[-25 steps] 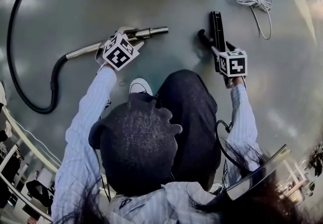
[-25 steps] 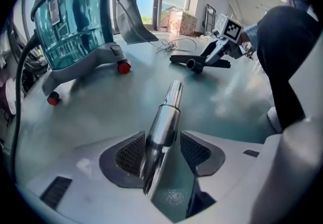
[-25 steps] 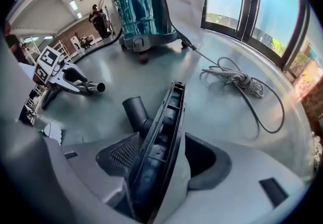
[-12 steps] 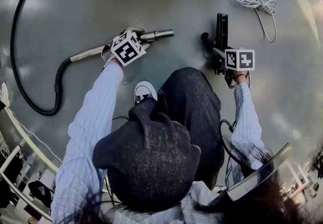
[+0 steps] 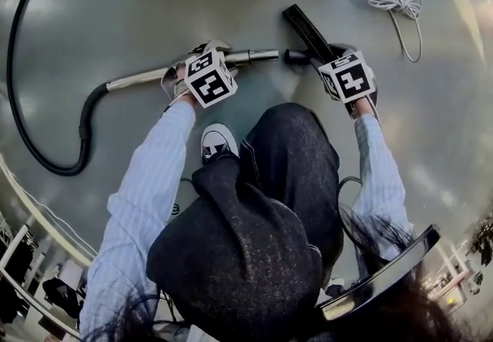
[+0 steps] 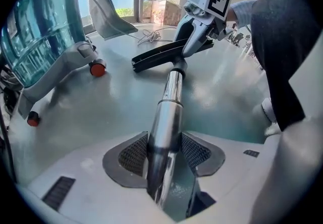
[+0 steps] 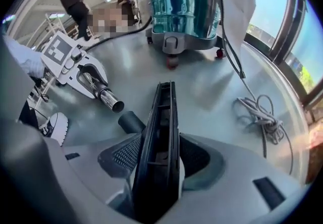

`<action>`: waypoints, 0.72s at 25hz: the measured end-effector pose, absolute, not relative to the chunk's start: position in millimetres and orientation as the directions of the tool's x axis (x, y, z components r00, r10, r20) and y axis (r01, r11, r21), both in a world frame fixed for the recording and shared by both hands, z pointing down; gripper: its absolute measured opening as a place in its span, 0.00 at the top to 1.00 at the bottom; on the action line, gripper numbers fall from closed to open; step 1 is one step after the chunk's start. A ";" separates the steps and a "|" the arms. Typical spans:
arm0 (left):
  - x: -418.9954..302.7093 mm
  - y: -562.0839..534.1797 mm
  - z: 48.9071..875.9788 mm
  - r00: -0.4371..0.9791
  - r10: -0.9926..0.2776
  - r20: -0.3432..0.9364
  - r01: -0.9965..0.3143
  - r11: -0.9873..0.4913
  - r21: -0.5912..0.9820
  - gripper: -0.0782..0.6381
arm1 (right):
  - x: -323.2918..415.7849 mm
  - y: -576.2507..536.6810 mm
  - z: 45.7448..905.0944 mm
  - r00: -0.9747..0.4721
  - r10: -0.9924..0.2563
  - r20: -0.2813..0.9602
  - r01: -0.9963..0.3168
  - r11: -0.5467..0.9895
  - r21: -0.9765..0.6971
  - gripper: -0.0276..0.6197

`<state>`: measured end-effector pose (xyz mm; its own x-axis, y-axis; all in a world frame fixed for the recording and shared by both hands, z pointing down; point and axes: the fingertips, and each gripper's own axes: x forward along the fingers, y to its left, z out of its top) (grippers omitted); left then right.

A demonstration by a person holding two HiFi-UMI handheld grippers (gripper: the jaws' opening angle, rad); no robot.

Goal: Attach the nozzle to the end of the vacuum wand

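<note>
My left gripper (image 5: 205, 57) is shut on the chrome vacuum wand (image 5: 146, 77), which lies low over the grey floor with its open tip (image 5: 267, 55) pointing right. In the left gripper view the wand (image 6: 169, 102) runs out from between the pads (image 6: 133, 155). My right gripper (image 5: 333, 54) holds the black floor nozzle (image 5: 304, 26); its jaws have just been closing on it. The nozzle's round neck (image 5: 293, 56) faces the wand tip, a small gap apart. From the right gripper view, the nozzle (image 7: 162, 127) stands between the pads, neck (image 7: 131, 121) just short of the wand tip (image 7: 111, 102).
The teal vacuum canister (image 7: 184, 8) stands on castors beyond the nozzle. Its black hose (image 5: 31, 102) loops away to the left. A coiled white cord (image 5: 385, 1) lies at the right. My knee and white shoe (image 5: 216, 140) are just below the grippers. People stand far off (image 7: 75, 1).
The right gripper has swung the nozzle left and turned it, bringing its neck toward the wand tip. The left gripper has shifted the wand a little to the right.
</note>
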<state>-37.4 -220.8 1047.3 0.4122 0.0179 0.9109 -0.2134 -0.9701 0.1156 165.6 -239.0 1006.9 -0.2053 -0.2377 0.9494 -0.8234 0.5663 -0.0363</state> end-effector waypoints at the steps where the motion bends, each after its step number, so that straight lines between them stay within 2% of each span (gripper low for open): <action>1: -33.4 -221.5 1047.0 0.413 0.016 0.911 -0.214 -0.970 0.113 0.62 | 162.8 -241.4 1005.5 -0.202 -0.234 0.951 -0.815 0.578 -0.031 0.59; 8: -20.2 -223.8 1047.9 0.392 0.033 0.919 -0.207 -0.970 0.124 0.62 | 157.7 -241.3 1005.8 -0.268 -0.258 0.928 -0.846 0.524 -0.099 0.59; 12: -18.1 -221.4 1047.9 0.376 0.045 0.925 -0.170 -0.979 0.116 0.62 | 155.7 -244.8 1002.3 -0.299 -0.284 0.911 -0.803 0.590 -0.080 0.59; 18: -13.6 -217.4 1044.4 0.365 0.022 0.931 -0.146 -0.986 0.081 0.62 | 155.7 -246.9 997.0 -0.308 -0.260 0.915 -0.760 0.646 -0.072 0.59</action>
